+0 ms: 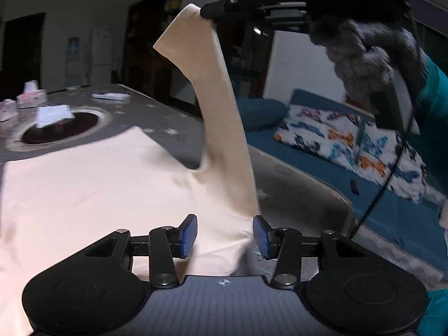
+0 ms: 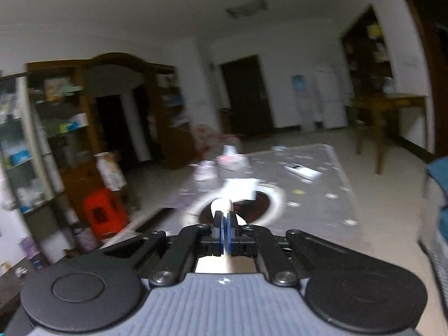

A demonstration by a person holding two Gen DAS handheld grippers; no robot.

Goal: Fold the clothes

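Note:
A cream shirt (image 1: 92, 184) lies spread on the grey star-patterned table. Its sleeve (image 1: 212, 89) is pulled up high and hangs stretched. My right gripper (image 1: 208, 11) is shut on the sleeve end, seen at the top of the left wrist view. In the right wrist view my right gripper (image 2: 224, 218) is shut with a sliver of cream cloth (image 2: 224, 205) between its blue pads. My left gripper (image 1: 224, 235) is open, low over the shirt's near edge by the shoulder, with cloth lying between its pads.
A round dark inset (image 1: 61, 127) with a white paper on it sits in the table behind the shirt. Tissue boxes (image 1: 30, 98) stand at the far left. A blue sofa with a butterfly cushion (image 1: 347, 145) is to the right. A red stool (image 2: 105, 214) stands on the floor.

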